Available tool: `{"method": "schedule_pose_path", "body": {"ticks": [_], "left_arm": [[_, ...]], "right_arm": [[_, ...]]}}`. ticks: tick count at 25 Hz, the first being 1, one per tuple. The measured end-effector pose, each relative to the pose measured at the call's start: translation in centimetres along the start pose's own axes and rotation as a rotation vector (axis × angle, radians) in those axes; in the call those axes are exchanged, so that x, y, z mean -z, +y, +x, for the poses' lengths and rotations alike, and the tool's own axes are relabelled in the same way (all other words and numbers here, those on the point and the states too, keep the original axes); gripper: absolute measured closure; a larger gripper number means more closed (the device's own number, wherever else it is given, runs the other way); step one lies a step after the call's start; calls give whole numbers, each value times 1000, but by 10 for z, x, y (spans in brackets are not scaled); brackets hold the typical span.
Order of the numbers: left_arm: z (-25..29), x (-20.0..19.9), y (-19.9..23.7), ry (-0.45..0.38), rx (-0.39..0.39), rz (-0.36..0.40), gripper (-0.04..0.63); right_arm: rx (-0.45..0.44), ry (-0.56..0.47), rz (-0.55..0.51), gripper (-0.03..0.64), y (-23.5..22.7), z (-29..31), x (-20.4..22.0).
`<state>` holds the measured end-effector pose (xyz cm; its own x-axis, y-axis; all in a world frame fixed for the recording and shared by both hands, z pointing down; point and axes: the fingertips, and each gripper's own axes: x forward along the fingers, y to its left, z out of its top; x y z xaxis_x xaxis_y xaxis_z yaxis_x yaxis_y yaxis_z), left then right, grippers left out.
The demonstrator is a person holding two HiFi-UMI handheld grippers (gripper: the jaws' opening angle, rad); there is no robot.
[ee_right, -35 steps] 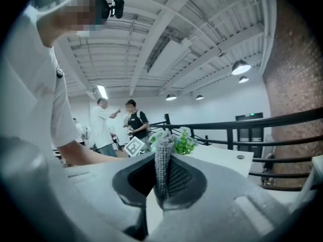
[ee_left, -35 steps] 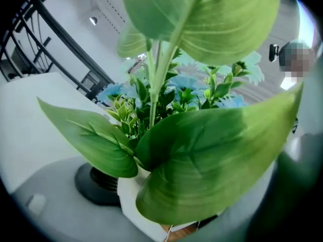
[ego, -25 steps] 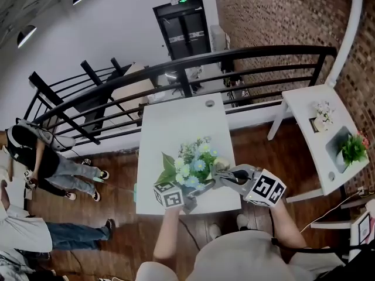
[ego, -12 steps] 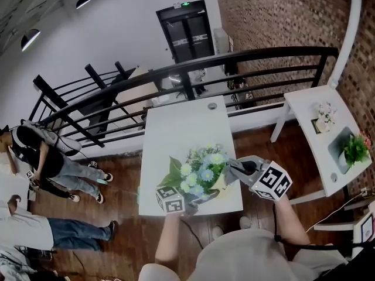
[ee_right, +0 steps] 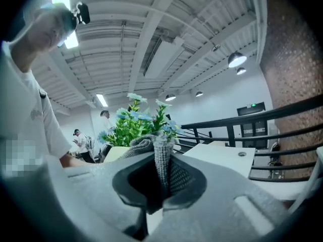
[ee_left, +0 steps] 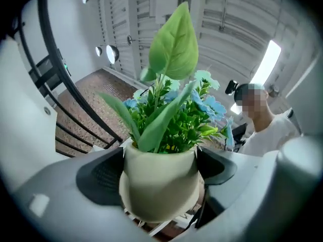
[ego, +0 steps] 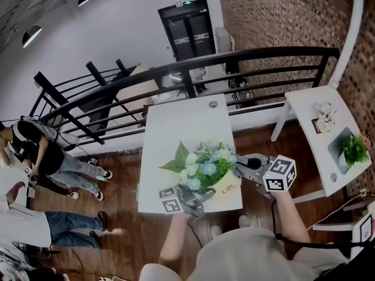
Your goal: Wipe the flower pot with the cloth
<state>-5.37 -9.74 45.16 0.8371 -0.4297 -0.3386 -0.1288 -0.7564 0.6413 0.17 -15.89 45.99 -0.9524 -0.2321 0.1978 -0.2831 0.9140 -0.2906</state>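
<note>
A cream flower pot [ego: 226, 187] with blue flowers and green leaves [ego: 205, 161] hangs tilted over the near edge of the white table [ego: 181, 127]. My left gripper [ego: 196, 196] grips it from below. In the left gripper view both pads press on the sides of the pot [ee_left: 159, 183], and the jaws of that gripper [ee_left: 160, 169] are closing on it. My right gripper [ego: 246, 165] is just right of the flowers, shut on a grey knitted cloth [ee_right: 160, 158]. In the right gripper view the cloth stands pinched between the jaws of my right gripper [ee_right: 161, 178], with the pot [ee_right: 115, 153] close behind it.
A black railing [ego: 234, 57] runs behind the table. A second white table [ego: 310, 107] at the right carries small plants [ego: 353, 148]. People [ego: 35, 157] stand on the wooden floor at the left.
The pot has risen off the table and tipped, so its labelled side now faces up. My right gripper has shifted right and rolled, staying next to the flowers.
</note>
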Motion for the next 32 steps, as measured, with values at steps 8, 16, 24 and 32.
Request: {"method": "schedule_pose_path", "body": {"ticks": [8, 16, 24, 32], "left_arm": [[-2, -9, -6, -191, 103, -125, 117], [-6, -24, -6, -348, 150, -230, 124], [-10, -34, -12, -468, 202, -345, 126], [-7, -52, -14, -569, 245, -413, 126]], "right_arm": [[-13, -61, 44, 617, -2, -3, -7], [14, -98, 73, 617, -6, -4, -6], [33, -92, 83, 617, -8, -2, 0], [29, -70, 100, 617, -8, 0, 16]]}}
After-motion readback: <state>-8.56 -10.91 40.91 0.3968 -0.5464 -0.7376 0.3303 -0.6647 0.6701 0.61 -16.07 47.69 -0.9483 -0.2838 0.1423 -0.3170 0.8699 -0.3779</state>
